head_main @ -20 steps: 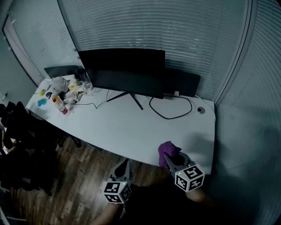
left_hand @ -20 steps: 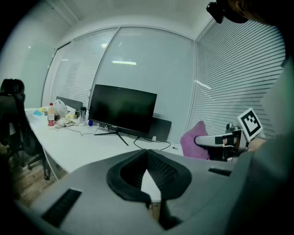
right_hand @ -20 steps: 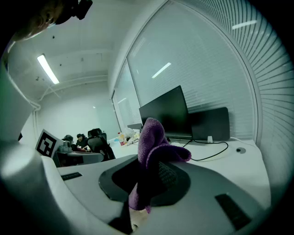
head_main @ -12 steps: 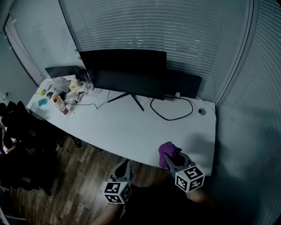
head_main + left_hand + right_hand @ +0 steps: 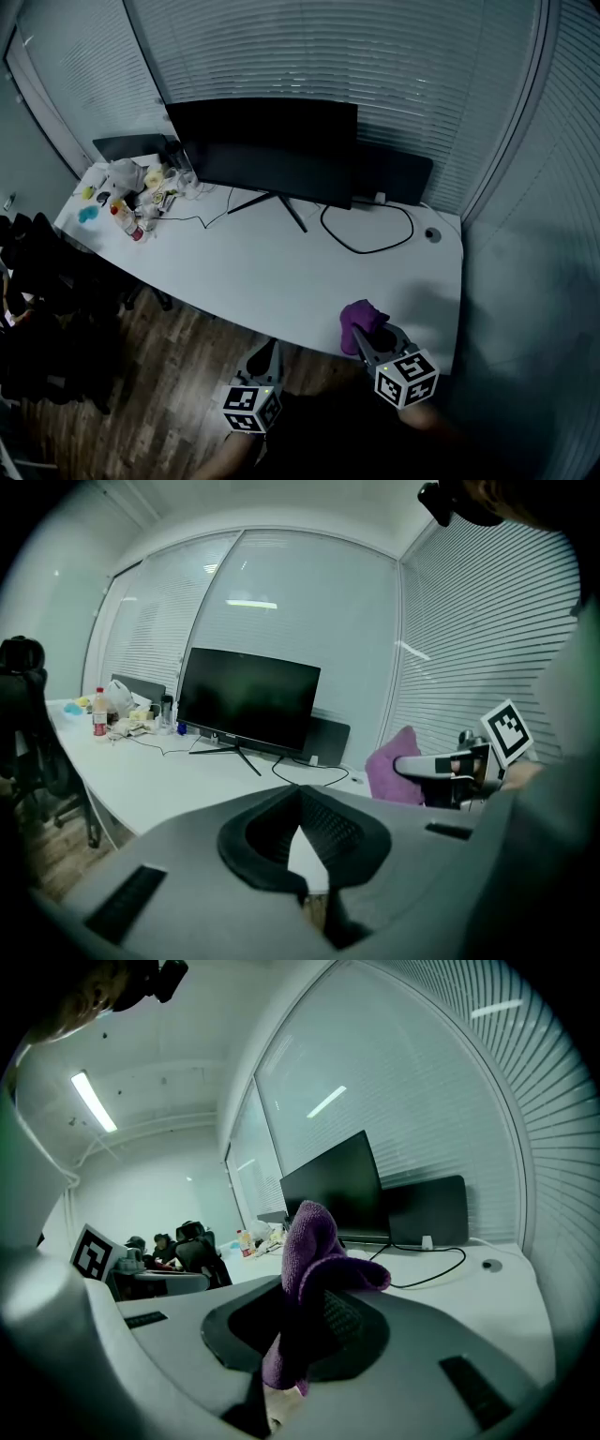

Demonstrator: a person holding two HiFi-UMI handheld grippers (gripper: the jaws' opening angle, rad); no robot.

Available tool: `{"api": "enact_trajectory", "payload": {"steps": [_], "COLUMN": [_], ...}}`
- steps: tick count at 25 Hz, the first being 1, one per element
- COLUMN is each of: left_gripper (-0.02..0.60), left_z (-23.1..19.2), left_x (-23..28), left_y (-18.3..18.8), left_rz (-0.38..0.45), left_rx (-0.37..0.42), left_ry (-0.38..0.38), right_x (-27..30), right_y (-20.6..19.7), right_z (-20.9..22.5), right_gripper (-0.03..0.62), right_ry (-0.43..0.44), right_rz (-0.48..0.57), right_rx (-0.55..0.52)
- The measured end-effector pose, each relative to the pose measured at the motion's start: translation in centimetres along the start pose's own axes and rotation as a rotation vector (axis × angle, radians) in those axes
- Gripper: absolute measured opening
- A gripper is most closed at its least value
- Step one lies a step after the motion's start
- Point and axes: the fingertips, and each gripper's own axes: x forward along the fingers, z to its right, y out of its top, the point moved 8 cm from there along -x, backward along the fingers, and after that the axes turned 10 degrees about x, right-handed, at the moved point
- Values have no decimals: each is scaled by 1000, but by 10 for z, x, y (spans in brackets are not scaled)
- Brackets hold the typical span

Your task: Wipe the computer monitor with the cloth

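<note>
The right gripper [image 5: 362, 339] sits at the lower right of the head view, over the near edge of the white desk [image 5: 272, 277]. Its jaws are clamped on the purple cloth [image 5: 359, 319], which bunches up above them; the right gripper view shows the cloth [image 5: 309, 1260] pinched between the black pads. The left gripper [image 5: 266, 350], at lower centre just off the desk edge, has its jaws drawn together with nothing between them. The dark monitor [image 5: 267, 150] stands well apart at upper centre, a black cable [image 5: 367, 246] looped on the desk to its right. In the clutter at upper left stands a bottle [image 5: 120, 217]; its contents are too small to make out.
</note>
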Motion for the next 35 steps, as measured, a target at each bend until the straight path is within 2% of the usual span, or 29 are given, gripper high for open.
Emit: {"api": "enact_trajectory", "payload": {"steps": [8,17,35], "left_gripper": [6,6,6], "left_z": [-15,-59,-191], "left_x": [4,7,30], "left_y": [6,9,26], "left_rz": [0,1,22], "left_rx": [4,6,87], "left_ry": [-2,-35,-244], "right_x": [11,44,131], "right_y": [5,6,7], "right_z": [-1,-18,-86], "right_gripper": [72,72,72], "right_ry": [-17,-75,-285], "right_rz": [-2,-1,117], "right_rx": [7,16,54]}}
